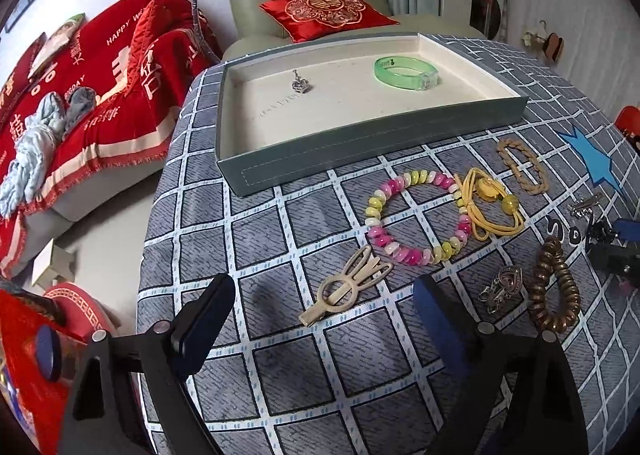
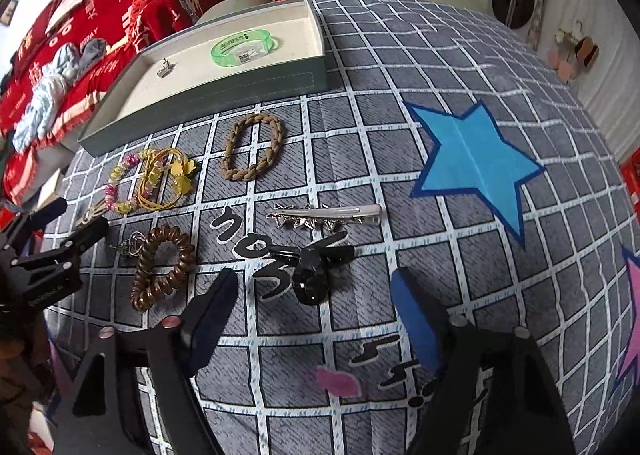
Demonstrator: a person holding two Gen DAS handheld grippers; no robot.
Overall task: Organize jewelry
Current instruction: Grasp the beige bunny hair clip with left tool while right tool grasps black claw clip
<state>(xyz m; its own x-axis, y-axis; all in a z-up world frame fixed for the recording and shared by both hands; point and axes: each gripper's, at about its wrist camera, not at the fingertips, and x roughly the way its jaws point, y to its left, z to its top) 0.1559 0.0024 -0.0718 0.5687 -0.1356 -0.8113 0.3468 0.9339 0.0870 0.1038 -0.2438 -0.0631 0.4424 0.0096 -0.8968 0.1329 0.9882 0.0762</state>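
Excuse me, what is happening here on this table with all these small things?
A person is sorting jewelry with two handheld grippers. The shallow grey-blue tray already holds a translucent green bangle and a small silver charm. The rest lies on the checked tablecloth. The left gripper, open and empty, hangs near the cream bunny-shaped hair clip. The right gripper, also holding nothing, hangs over the black hair clip with a dark gem.

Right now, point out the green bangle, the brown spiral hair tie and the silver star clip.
green bangle [image 1: 404, 69]: left wrist view, near band.
brown spiral hair tie [image 2: 176, 243]: right wrist view, upper coils.
silver star clip [image 2: 340, 210]: right wrist view, smooth bar.
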